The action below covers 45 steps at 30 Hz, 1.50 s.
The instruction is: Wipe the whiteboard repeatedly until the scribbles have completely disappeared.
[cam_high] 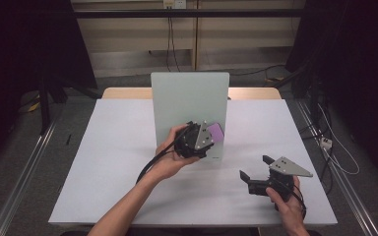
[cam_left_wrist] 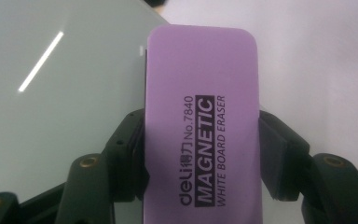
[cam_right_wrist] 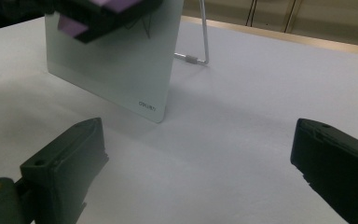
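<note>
Nearest the person, the right gripper [cam_high: 252, 166] hangs low over the bare white surface [cam_high: 108, 162], its two blocky black jaws spread wide with nothing between them; a flat grey three-cornered plate sits on top of it and a cable trails back past the hand. A little farther in, the left gripper [cam_high: 207, 135] is clamped on the long sides of a purple eraser [cam_left_wrist: 200, 116], a smooth slab with rounded corners and black lettering printed along its length. The eraser sits against the right half of the board [cam_high: 177, 103], near the middle of its height. That board is a pale green, glossy rectangle with rounded corners, standing almost upright at the middle of the surface and catching a bright streak of light. In the right gripper view a thin metal wire stand [cam_right_wrist: 204, 37] props it from behind. Beyond it a strip of light wood shows at the surface's far edge.
</note>
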### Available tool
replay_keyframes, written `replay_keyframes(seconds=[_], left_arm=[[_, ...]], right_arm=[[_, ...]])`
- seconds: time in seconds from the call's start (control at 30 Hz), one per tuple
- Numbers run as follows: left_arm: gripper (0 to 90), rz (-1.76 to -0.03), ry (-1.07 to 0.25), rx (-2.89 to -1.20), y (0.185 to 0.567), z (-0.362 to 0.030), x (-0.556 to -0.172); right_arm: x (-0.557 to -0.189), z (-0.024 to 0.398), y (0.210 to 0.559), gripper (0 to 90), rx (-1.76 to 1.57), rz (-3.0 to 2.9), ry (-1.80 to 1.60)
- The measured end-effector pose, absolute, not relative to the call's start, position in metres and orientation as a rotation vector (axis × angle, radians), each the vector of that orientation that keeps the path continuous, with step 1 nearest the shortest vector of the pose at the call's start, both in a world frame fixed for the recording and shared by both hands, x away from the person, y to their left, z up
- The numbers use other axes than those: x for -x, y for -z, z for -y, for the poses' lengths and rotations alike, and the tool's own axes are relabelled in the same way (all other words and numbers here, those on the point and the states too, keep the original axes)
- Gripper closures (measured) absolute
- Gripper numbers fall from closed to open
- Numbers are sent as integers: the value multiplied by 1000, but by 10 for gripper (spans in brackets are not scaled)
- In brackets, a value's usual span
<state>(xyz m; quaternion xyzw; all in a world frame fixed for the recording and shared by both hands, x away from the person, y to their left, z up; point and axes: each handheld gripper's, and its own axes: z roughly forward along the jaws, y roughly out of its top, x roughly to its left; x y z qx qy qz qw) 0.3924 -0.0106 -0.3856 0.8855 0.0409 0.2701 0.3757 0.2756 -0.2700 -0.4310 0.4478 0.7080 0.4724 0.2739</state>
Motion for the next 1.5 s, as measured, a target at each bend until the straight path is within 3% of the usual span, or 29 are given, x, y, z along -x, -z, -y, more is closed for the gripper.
replay_keyframes(seconds=[0.4, 0.83, 1.0, 1.5], left_arm=[[410, -77, -642, -2338, 400, 14, -387], [410, -213, -764, -2171, 338, -21, -412], [410, -132, -795, -2242, 356, -14, -403], [411, 27, -676, -2461, 403, 11, -385]], right_arm=[[-275, 272, 431, 28, -1209, -1901, -1272], [-276, 271, 431, 28, -1210, -1903, -1274], [-276, 270, 431, 28, -1207, -1904, -1275], [-276, 271, 431, 28, -1210, -1903, -1273]])
